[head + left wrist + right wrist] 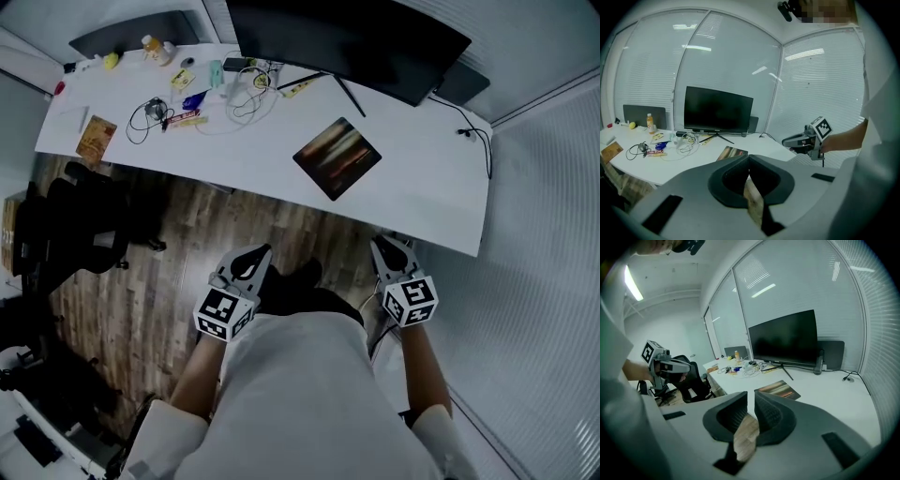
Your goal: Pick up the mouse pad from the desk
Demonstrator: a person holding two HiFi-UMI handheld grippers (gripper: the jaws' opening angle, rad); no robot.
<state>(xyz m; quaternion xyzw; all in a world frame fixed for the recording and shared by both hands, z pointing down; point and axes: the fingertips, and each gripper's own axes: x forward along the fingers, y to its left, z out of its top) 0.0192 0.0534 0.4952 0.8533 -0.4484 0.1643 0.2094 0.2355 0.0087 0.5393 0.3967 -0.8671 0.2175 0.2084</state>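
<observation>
The mouse pad point(337, 157) is a dark rectangle with a streaked orange-brown print. It lies flat on the white desk point(422, 187) in front of the monitor, also seen in the left gripper view point(732, 152) and the right gripper view point(778, 389). Both grippers hang over the wooden floor, short of the desk's near edge and apart from the pad. My left gripper point(258, 251) point(749, 157) is shut and holds nothing. My right gripper point(382, 242) point(755, 393) is shut and empty too, its tips pointing towards the desk below the pad.
A black monitor point(347, 37) stands behind the pad. Cables, a bottle point(155, 47) and several small items clutter the desk's left half, with a brown book point(96, 139) at its left end. A black office chair point(84, 225) stands on the floor at left. A cable point(483, 141) runs along the desk's right end.
</observation>
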